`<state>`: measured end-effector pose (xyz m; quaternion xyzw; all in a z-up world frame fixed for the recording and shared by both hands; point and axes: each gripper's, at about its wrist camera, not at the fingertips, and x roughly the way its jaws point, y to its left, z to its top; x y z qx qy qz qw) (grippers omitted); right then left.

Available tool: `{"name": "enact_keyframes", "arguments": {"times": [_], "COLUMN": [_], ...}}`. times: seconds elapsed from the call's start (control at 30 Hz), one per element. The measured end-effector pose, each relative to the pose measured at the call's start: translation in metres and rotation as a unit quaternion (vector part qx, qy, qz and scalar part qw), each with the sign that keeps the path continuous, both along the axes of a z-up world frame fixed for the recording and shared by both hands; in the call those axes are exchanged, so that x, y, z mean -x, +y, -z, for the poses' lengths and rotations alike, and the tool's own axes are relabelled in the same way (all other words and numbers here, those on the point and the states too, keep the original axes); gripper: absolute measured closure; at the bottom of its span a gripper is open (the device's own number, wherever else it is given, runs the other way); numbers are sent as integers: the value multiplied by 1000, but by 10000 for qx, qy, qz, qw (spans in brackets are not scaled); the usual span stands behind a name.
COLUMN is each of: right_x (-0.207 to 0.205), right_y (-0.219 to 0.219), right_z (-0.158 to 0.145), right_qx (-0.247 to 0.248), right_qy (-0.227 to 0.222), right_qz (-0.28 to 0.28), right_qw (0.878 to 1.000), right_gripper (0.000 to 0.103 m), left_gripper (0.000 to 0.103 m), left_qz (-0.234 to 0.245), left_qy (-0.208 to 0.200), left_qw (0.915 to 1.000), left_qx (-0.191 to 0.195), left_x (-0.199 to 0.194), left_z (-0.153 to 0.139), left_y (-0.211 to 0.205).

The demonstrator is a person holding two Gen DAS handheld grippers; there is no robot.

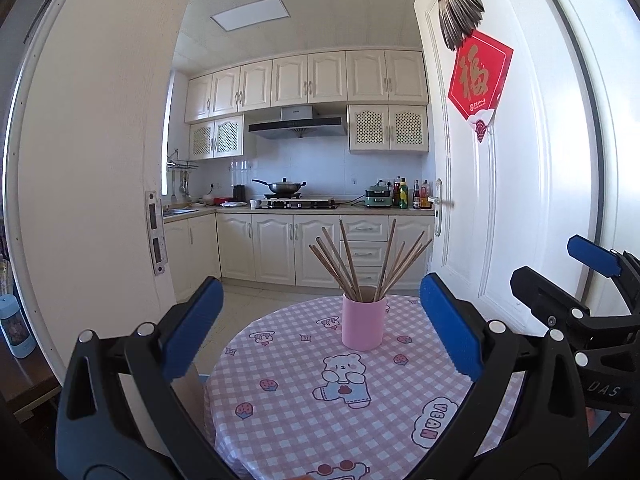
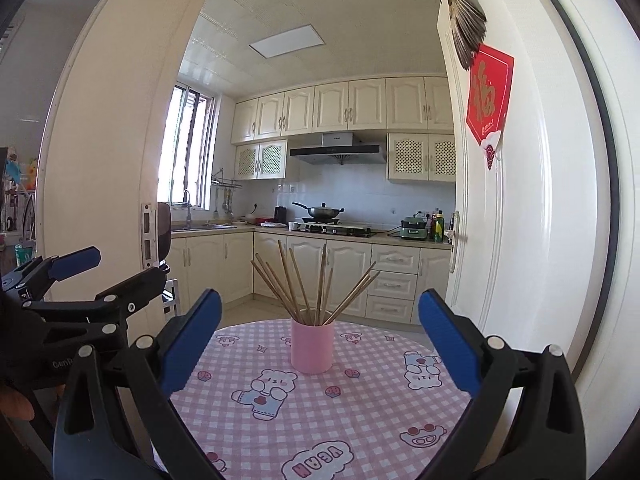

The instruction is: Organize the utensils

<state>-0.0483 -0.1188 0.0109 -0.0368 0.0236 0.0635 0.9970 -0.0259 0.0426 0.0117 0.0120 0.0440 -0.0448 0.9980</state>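
Left wrist view: the left gripper (image 1: 320, 328) has its blue-padded fingers (image 1: 192, 328) spread wide and empty, framing the lower half of the frame. At lower centre, between them but well beyond their tips, a pink cup (image 1: 363, 324) stands upright on the round table (image 1: 288, 412), which is covered in a pink checked cloth printed with bears. A loose fan of wooden chopsticks (image 1: 352, 268) rises from the cup, the sticks leaning outward to both sides. At the right edge of the frame the right gripper (image 1: 568, 280) appears, also gaping and holding nothing.

Right wrist view: the same cup (image 2: 312, 346) sits at lower centre, with the chopsticks (image 2: 316, 284) splayed above it; the right gripper (image 2: 320, 332) frames it with parted fingers (image 2: 450, 344).

Nothing is grasped yet, so the step in hand is judged to be the approach. To do it well, one gripper should steady the cup low on its wall, since a light cup with a tall load is likely to tip. The other should close on the sticks just above the rim, where they bunch together, rather than at the spread tips, where a pinch would catch only one or two. Closing squarely across the bundle should keep the smooth sticks from twisting out.
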Motion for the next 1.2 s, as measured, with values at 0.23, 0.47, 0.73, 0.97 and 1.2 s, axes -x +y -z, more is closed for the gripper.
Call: {"name": "enact_keyframes", "arguments": {"times": [0.23,0.47,0.73,0.97,1.2], "right_x": [17,27,28,27,25], "right_y": [-2,-4,-7,-6,-7], "right_z": [1,9,14,17,18], "right_qx": [-24,-34,-99,-97,-133], "right_qy": [-150,-198,-180,-153,-134], "right_qz": [44,75,91,101,77], "right_qw": [9999,9998,9997,9998,9998], "right_gripper": [8,8,8,8,8], "left_gripper": [6,6,6,6,6], "left_qz": [-17,71,50,-18,-45], "left_qy": [-264,-288,-317,-328,-291], "left_qw": [9996,9996,9994,9993,9995], "left_qx": [-22,10,-88,-150,-133], "left_x": [20,29,31,31,29], "left_z": [-1,6,9,13,16], "left_y": [-4,-4,-8,-10,-9]}}
